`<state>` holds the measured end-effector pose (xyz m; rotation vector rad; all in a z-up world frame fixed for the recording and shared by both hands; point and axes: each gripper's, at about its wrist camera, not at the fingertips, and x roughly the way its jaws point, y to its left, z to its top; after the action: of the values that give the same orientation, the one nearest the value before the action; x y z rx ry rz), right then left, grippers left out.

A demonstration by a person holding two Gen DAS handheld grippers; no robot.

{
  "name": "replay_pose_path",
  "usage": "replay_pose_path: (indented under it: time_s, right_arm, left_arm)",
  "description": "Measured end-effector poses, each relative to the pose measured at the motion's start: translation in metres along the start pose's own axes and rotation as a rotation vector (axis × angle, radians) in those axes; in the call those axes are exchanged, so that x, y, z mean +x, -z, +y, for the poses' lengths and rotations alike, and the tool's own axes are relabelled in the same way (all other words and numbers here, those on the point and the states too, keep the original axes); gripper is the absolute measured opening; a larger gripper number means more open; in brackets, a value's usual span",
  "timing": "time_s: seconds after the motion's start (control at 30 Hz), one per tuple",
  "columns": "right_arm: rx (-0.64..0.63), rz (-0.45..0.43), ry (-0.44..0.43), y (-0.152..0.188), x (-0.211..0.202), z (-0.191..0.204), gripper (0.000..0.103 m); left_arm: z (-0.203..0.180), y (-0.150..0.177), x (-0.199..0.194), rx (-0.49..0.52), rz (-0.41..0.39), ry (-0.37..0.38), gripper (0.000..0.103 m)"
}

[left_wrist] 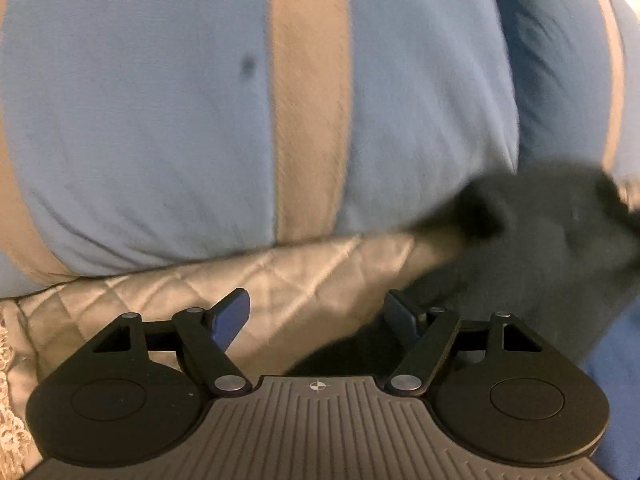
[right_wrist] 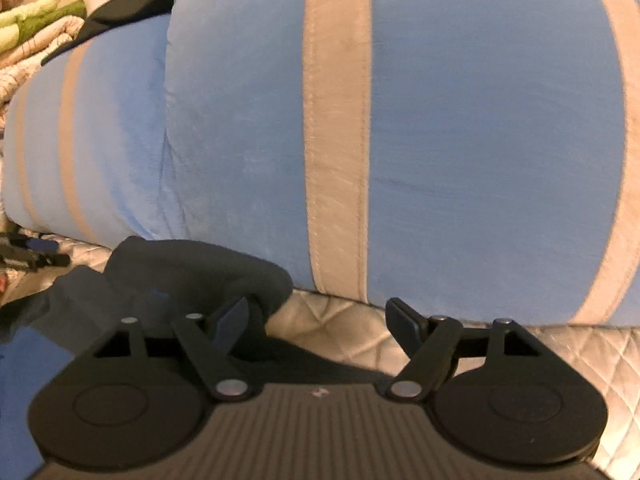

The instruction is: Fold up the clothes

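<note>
A dark grey garment (left_wrist: 540, 240) lies bunched and blurred on the quilted beige cover (left_wrist: 280, 280), at the right of the left wrist view. It runs under the right finger of my left gripper (left_wrist: 318, 314), which is open with only cover between its blue pads. In the right wrist view the same garment (right_wrist: 192, 276) is heaped at the lower left, behind the left finger of my right gripper (right_wrist: 318, 320). That gripper is open too, holding nothing. My left gripper (right_wrist: 32, 252) shows small at the far left edge.
Big blue cushions with beige stripes (left_wrist: 160, 120) (right_wrist: 480, 140) stand as a wall right behind the cover. A pile of green and patterned fabrics (right_wrist: 40, 20) sits at the upper left. Blue cloth (left_wrist: 616, 380) shows at the lower right corner.
</note>
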<state>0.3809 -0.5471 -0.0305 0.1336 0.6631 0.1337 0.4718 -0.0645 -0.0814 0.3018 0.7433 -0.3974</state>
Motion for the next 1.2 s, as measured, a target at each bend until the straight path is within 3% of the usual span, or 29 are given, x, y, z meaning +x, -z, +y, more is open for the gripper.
replay_pose_path:
  time_s: [0.2, 0.33, 0.37, 0.43, 0.5, 0.6, 0.73, 0.93, 1.0, 1.2]
  right_arm:
    - [-0.022, -0.008, 0.008, 0.021, -0.021, -0.017, 0.085]
    - [-0.040, -0.006, 0.012, 0.029, -0.031, -0.024, 0.086]
    - [-0.053, -0.008, 0.019, 0.030, -0.034, -0.025, 0.087]
    - [-0.073, -0.007, 0.027, 0.032, -0.035, -0.025, 0.087]
    - [-0.073, -0.005, 0.029, 0.032, -0.035, -0.027, 0.087]
    - [-0.080, -0.004, 0.039, 0.032, -0.033, -0.028, 0.087]
    - [-0.116, 0.004, 0.056, 0.034, -0.032, -0.026, 0.088]
    - [-0.171, -0.020, 0.186, 0.029, -0.017, -0.029, 0.089]
    - [-0.201, -0.004, 0.185, 0.029, -0.007, -0.029, 0.089]
    - [-0.463, 0.113, 0.200, 0.052, 0.027, -0.014, 0.089]
  left_arm:
    - [-0.030, 0.010, 0.004, 0.199, -0.039, -0.002, 0.072]
    - [-0.029, 0.001, 0.010, 0.193, -0.007, 0.048, 0.065]
    - [-0.028, -0.001, 0.011, 0.185, 0.005, 0.063, 0.062]
    - [-0.025, -0.006, 0.011, 0.147, 0.046, 0.105, 0.036]
    - [-0.026, -0.011, 0.010, 0.127, 0.085, 0.131, 0.025]
    - [-0.043, -0.017, 0.008, 0.231, 0.120, 0.037, 0.017]
    - [-0.049, -0.020, -0.001, 0.273, 0.108, -0.126, 0.017]
    - [-0.063, -0.011, 0.010, 0.254, 0.136, -0.201, 0.017]
    - [-0.067, -0.008, 0.013, 0.240, 0.130, -0.223, 0.017]
    - [-0.065, -0.007, 0.013, 0.225, 0.120, -0.228, 0.017]
